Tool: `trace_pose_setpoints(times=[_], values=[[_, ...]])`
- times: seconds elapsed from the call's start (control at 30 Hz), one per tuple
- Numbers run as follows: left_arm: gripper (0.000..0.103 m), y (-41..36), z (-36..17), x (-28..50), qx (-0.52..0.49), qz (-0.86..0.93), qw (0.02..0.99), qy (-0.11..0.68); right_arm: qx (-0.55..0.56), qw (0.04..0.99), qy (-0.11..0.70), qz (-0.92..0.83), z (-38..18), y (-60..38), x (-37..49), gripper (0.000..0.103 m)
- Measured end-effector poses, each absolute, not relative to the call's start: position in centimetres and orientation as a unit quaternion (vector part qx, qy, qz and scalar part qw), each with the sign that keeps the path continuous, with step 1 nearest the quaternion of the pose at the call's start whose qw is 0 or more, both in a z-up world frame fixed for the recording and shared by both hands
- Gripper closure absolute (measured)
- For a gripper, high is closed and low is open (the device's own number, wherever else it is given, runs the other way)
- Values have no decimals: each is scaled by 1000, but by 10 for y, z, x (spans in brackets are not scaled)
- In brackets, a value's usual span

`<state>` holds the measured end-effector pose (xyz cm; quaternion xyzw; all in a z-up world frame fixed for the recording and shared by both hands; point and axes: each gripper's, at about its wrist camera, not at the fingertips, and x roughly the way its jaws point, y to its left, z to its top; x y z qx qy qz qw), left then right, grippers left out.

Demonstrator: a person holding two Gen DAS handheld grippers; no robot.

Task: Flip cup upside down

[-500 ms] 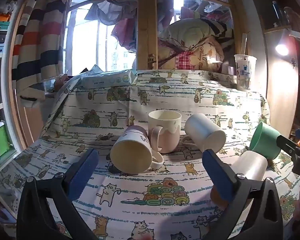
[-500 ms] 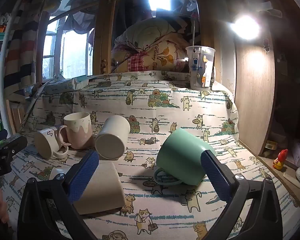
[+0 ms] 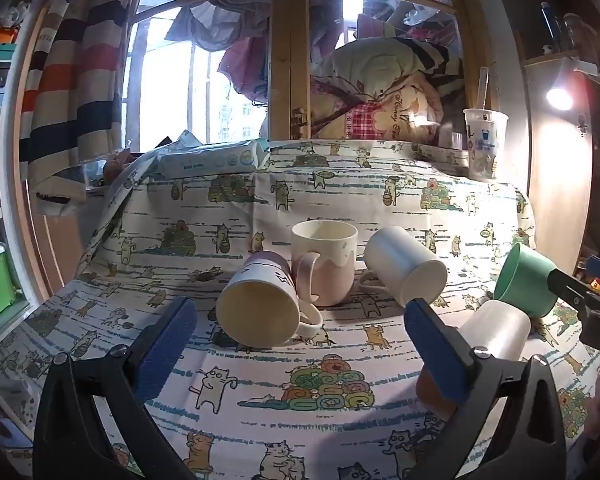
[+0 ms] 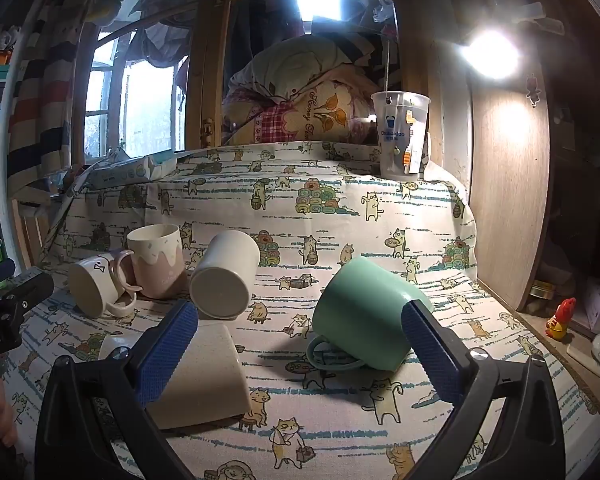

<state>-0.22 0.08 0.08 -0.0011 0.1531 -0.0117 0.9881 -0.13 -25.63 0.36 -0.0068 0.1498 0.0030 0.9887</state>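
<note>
Mugs lie tipped mid-surface, so I hold my right hand-held gripper [image 4: 300,344] spread around the green cup [image 4: 364,316] on its side near the right edge, left hand-held gripper [image 3: 300,336] spread, idle before the white mug [image 3: 260,312].

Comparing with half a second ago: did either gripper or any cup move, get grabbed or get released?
Nothing visibly changed. Both the left gripper and the right gripper remain open and hold nothing; the green cup, the white cup, the pink mug and the other cups lie where they did.
</note>
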Motion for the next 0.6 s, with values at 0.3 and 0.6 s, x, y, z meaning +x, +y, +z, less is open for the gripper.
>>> trace_pose_setpoints(times=[0.3, 0.6], values=[[0, -4, -1, -1, 0, -14, 988, 152, -7, 989, 150, 3, 4, -257, -1, 0], [0, -3, 0, -1, 0, -12, 988, 153, -7, 989, 150, 3, 4, -256, -2, 0]])
